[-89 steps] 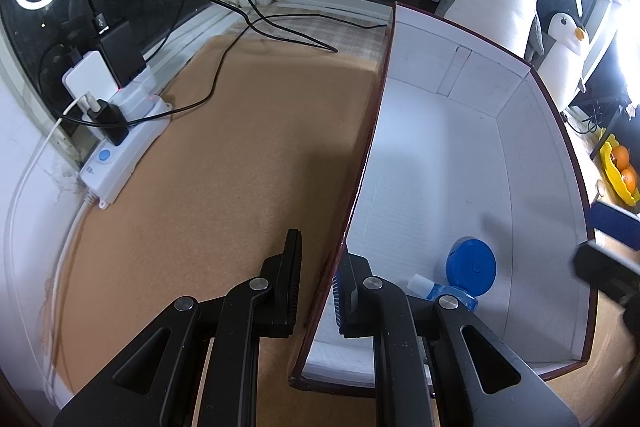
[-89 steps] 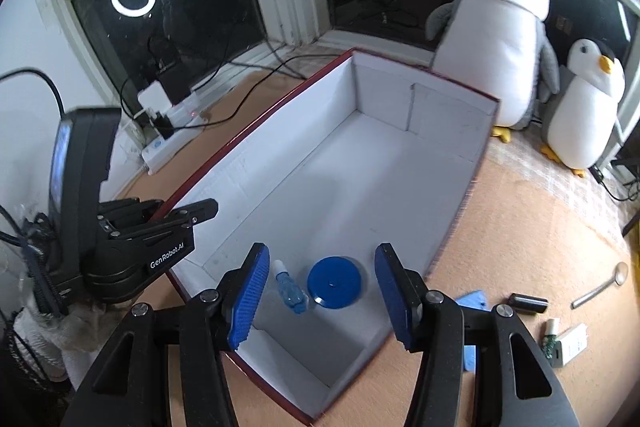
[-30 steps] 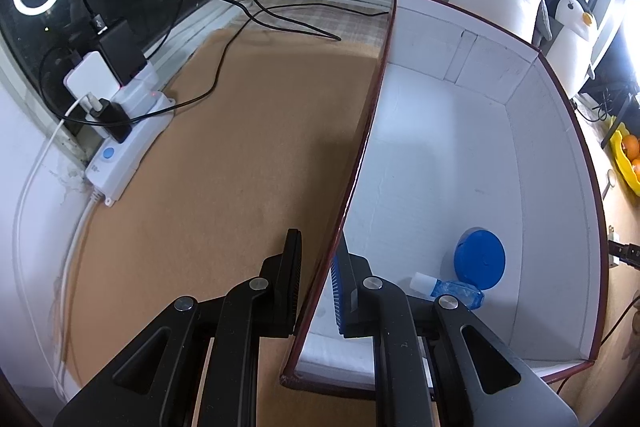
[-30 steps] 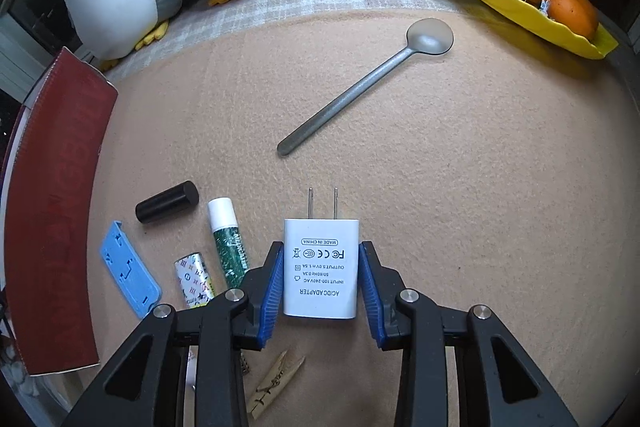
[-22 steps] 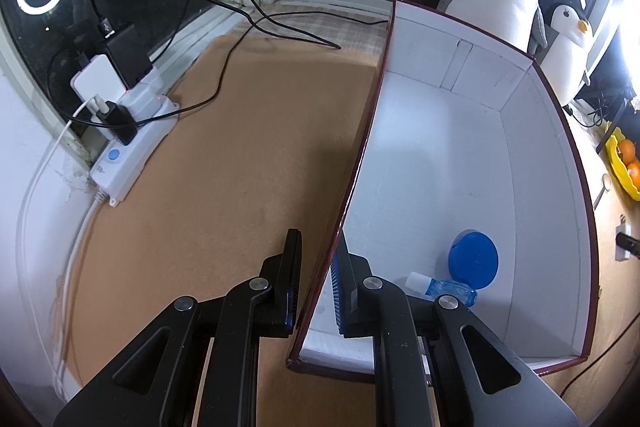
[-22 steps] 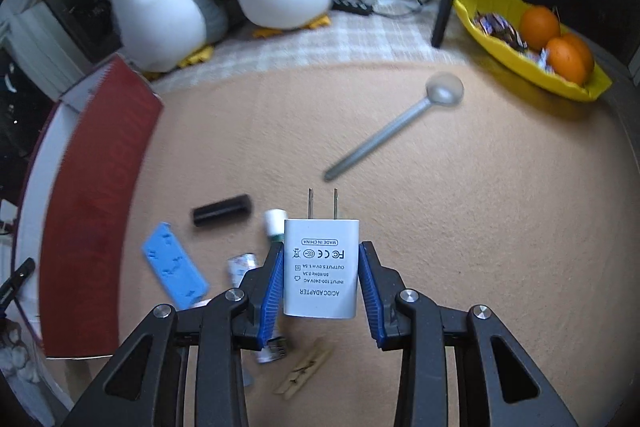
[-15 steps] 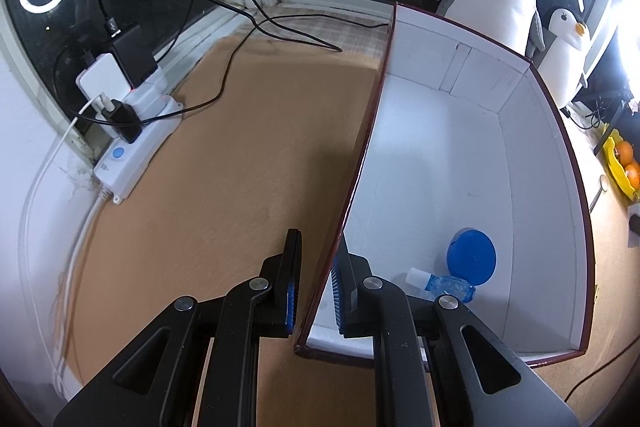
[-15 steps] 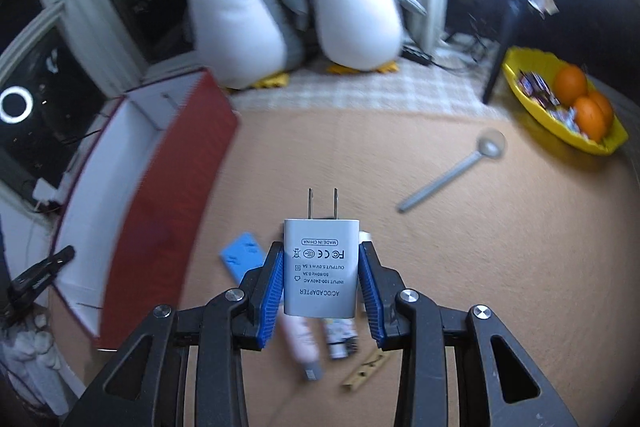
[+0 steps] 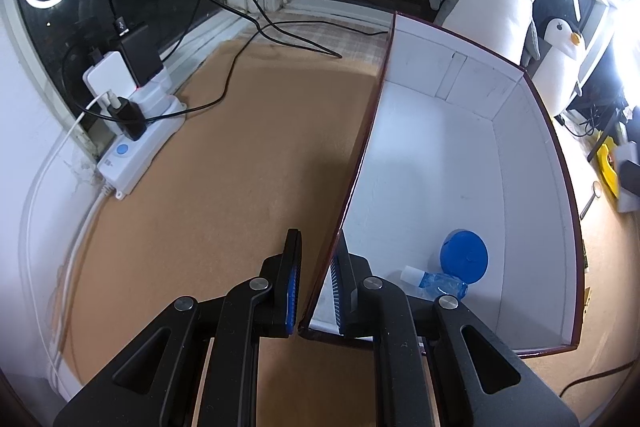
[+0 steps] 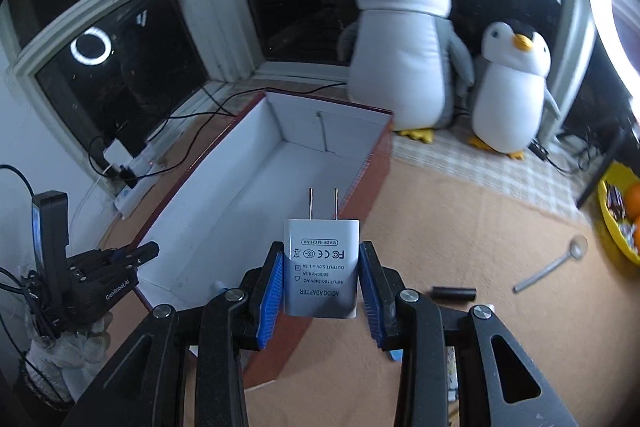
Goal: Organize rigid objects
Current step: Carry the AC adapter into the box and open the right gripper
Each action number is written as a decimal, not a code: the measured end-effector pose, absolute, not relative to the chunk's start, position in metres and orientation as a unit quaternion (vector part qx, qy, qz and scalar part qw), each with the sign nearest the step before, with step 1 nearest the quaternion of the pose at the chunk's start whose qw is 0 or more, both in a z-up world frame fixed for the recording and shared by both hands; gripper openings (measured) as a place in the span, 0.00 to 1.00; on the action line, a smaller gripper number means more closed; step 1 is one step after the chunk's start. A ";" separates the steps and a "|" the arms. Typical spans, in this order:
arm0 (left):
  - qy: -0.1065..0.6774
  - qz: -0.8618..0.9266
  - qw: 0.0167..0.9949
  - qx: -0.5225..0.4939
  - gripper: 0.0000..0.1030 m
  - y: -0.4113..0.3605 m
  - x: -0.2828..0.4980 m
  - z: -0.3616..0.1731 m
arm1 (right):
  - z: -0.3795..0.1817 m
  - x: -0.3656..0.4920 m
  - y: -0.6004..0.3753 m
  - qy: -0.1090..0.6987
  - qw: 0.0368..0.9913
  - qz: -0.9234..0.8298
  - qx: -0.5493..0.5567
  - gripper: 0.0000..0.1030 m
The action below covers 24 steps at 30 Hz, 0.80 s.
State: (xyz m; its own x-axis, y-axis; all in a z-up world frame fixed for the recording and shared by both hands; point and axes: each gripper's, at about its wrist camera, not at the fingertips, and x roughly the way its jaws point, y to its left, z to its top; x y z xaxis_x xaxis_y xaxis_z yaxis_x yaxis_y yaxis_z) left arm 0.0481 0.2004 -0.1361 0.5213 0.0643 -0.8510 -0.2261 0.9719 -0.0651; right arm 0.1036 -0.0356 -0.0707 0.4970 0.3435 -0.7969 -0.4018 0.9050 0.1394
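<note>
Right tool (image 10: pixel 320 291) clamps white AC/DC adapter (image 10: pixel 321 269), prongs forward, above box (image 10: pixel 256 183); left tool (image 9: pixel 318 283) pinches box wall; penguins (image 10: pixel 404 39) behind.

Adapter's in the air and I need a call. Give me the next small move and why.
Probably carry the white adapter forward over the box and lower it. The right gripper holds it near the box's edge, while the left gripper clamps the box wall.

Two penguins (image 10: pixel 400 39) (image 10: pixel 512 87); one box (image 9: pixel 460 155); one blue lid (image 9: pixel 464 255) and one bottle (image 9: pixel 434 279) inside it; one adapter (image 10: pixel 321 267); one spoon (image 10: pixel 550 269); one black cylinder (image 10: pixel 454 294); one power strip (image 9: pixel 138 143); one yellow bowl (image 10: pixel 614 223); two tongs (image 9: pixel 318 287) (image 10: pixel 321 291).
</note>
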 end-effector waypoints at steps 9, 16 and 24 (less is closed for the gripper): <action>0.480 0.085 0.869 -0.088 0.12 0.199 0.045 -0.135 | -0.090 0.122 0.020 0.464 0.849 0.240 -0.082 0.32; 0.478 0.085 0.870 -0.087 0.12 0.200 0.044 -0.135 | -0.108 0.137 0.045 0.477 0.837 0.247 -0.104 0.32; 0.478 0.087 0.870 -0.083 0.12 0.199 0.044 -0.134 | -0.132 0.152 0.055 0.503 0.822 0.245 -0.109 0.32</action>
State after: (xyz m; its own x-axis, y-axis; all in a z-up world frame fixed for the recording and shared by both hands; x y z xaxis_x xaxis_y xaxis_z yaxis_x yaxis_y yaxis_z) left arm 0.0442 0.1993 -0.1339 0.5289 0.0713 -0.8457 -0.2308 0.9710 -0.0624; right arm 0.1522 0.0552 -0.1320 0.3744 0.2929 -0.8798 -0.5130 0.8558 0.0666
